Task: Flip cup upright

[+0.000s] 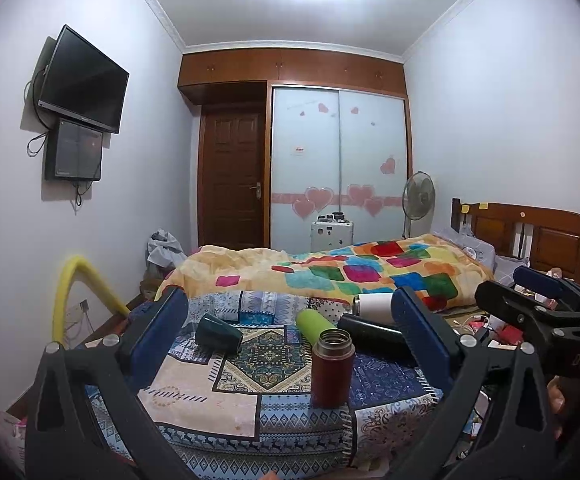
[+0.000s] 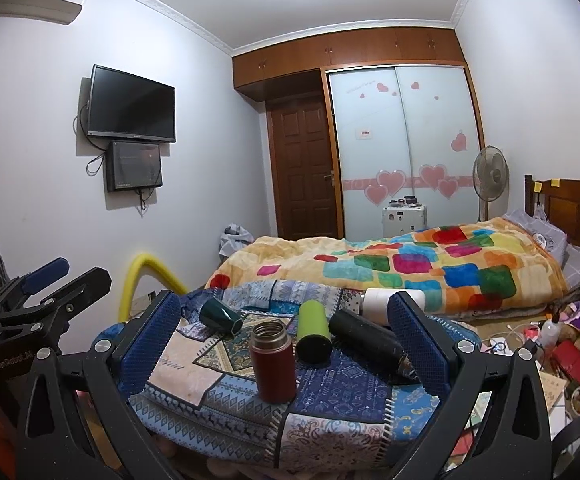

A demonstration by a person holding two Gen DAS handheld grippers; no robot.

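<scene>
Up front, a patchwork cloth (image 1: 194,392) in blues and creams covers the small table. On it the dark red cup (image 1: 331,368) stands upright, mouth open, near the middle; a dark green cup (image 1: 218,335), a lime bottle (image 1: 313,322), a black bottle (image 1: 369,332) and a white one (image 1: 373,305) lie on their sides behind it. Both the left gripper (image 1: 290,344) and right gripper (image 2: 286,342) hang spread wide, holding nothing. Beyond is a bed (image 1: 329,272) with a colourful quilt, a wardrobe (image 1: 337,160) and a wall television (image 1: 84,80).
</scene>
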